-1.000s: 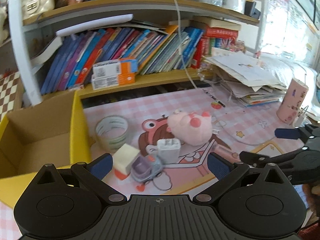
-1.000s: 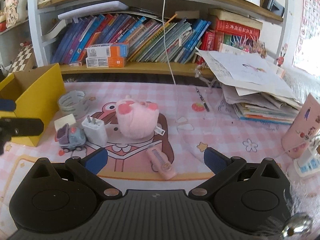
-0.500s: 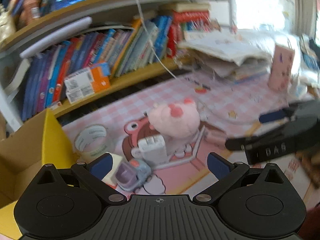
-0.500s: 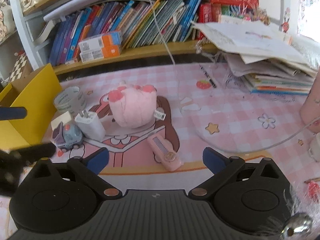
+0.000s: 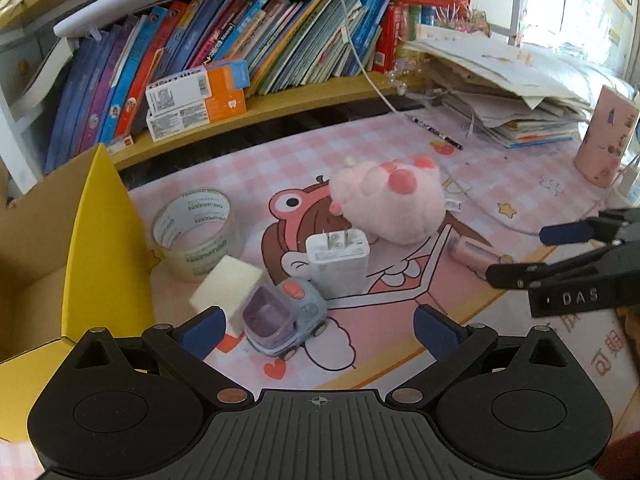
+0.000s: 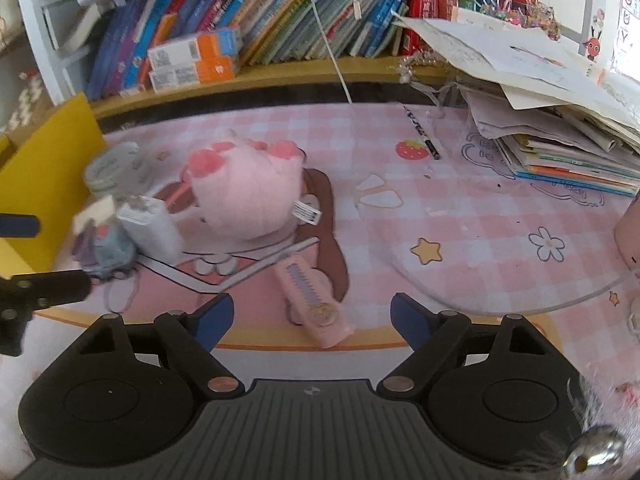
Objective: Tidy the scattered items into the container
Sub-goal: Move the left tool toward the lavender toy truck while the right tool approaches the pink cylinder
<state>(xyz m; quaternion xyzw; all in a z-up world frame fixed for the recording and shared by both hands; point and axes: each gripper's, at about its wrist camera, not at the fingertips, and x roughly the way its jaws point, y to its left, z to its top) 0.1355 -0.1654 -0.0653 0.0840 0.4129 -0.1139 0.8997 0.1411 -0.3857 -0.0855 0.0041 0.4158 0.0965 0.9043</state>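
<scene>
Pickup step, nothing boxed yet. Yellow box (image 5: pixel 100 248) sits far left. Left gripper (image 5: pixel 318 326) hangs released over the toy truck (image 5: pixel 286 316). Right gripper (image 6: pixel 312 314), jaws closing, straddles the untouched pink comb (image 6: pixel 310 300); next, pinch it.

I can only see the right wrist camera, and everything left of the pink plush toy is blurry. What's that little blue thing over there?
Observer: It's a blue-grey toy car with a lilac tub on it, just in front of the white charger.
Operator: Is anything holding it?
Observer: No. The left gripper is open, and its own view shows a gap between each fingertip and the car.
Operator: What else is near it?
Observer: A cream foam block lies right beside the car, between it and the tape roll.
</scene>
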